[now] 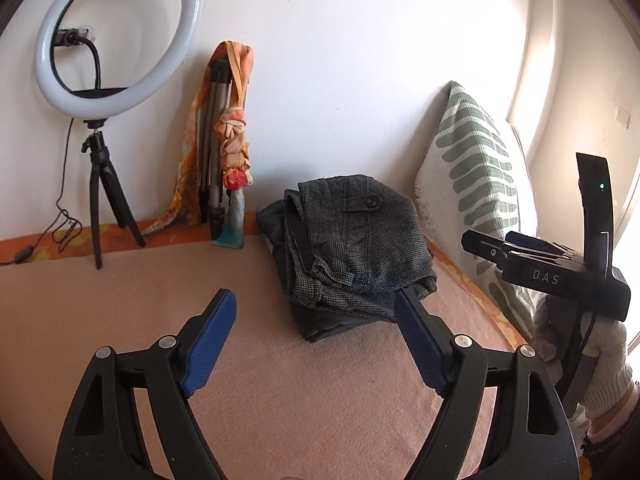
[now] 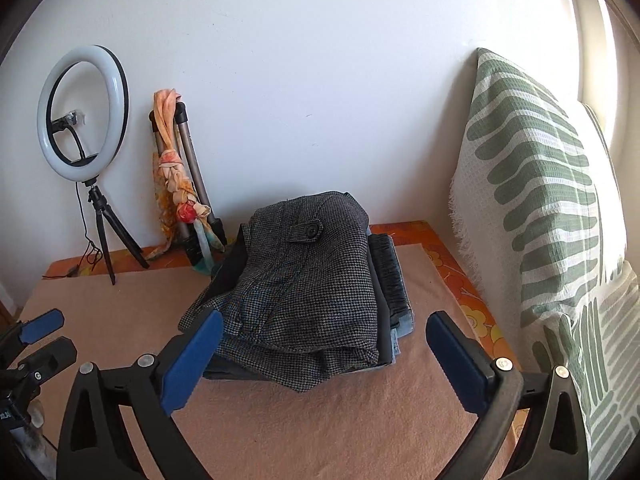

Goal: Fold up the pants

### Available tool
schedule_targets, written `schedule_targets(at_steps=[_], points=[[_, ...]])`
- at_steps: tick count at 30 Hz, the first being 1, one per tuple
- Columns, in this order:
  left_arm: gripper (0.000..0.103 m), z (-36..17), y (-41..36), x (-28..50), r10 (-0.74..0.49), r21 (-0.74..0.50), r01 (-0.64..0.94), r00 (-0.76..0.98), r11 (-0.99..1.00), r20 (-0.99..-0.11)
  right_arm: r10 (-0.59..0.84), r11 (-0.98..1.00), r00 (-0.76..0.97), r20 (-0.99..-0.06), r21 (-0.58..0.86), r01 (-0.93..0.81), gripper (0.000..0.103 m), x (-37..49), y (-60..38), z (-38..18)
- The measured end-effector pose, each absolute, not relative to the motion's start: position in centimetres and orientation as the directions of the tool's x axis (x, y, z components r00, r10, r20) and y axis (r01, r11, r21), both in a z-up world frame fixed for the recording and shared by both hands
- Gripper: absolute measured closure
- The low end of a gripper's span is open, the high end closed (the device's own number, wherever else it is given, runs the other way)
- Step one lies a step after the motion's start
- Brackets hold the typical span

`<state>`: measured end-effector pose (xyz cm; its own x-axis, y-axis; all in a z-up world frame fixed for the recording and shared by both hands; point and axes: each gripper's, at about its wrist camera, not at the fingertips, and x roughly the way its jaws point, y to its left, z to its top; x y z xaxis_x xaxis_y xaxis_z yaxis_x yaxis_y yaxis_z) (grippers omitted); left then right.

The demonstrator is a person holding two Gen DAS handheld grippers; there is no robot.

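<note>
**Folded tweed pants sit on the stack; both grippers hang back, jaws wide**

The grey houndstooth pants (image 2: 304,280) lie folded into a thick bundle on top of a small pile of other folded garments (image 2: 390,280), toward the far side of the peach blanket (image 1: 280,380) and near the white wall. A buttoned pocket flap faces up. The near-left corner of the bundle droops past the pile's edge, and a dark inner band shows along its left side.

The left gripper (image 1: 316,308) is spread wide and holds nothing; its right finger appears in front of the near edge of the pants, though contact cannot be judged. The right gripper (image 2: 324,330) is also spread wide and empty, straddling the near end of the pile.

By the look of it, the fold is essentially done, with perhaps only tidying left. The risks from here:

- A finger catching the overhanging corner could drag the top layer open and undo the fold.
- Pressing on the near-left side, where the bundle is unsupported, may tip it off the pile.
- A sweep to the right could hit the green-patterned pillow (image 2: 552,216); to the far left stand a ring light (image 1: 120,40) and a scarf-draped tripod (image 1: 220,140), well apart from the pile.
</note>
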<state>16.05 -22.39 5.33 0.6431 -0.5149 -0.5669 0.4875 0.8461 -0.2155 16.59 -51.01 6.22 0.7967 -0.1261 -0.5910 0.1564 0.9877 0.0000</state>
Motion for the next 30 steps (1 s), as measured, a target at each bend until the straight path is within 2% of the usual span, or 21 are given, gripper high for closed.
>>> schedule_targets(at_steps=[9, 18, 24, 30], points=[[0.021, 6.6, -18.7, 11.9, -0.522, -0.183, 0.511, 0.669, 0.84, -0.528, -0.17, 0.982, 0.799, -0.577, -0.033, 0.186, 0.0, 11.8, -47.1, 6.2], [0.02, 7.4, -15.6, 9.1, -0.513, -0.134, 0.522, 0.699, 0.842, -0.498, -0.169, 0.978, 0.815, -0.554, 0.008, 0.208, 0.0, 8.8, -44.4, 5.2], [0.005, 6.9, -14.2, 8.1, -0.473, -0.101, 0.49, 0.733, 0.866, -0.489, -0.167, 0.977, 0.823, -0.542, 0.018, 0.211, 0.0, 8.3, -43.6, 4.4], [0.004, 5.7, -12.9, 8.2, -0.446, -0.157, 0.431, 0.733, 0.889, -0.513, -0.161, 0.975, 0.83, -0.534, 0.043, 0.217, 0.0, 8.4, -43.6, 4.1]])
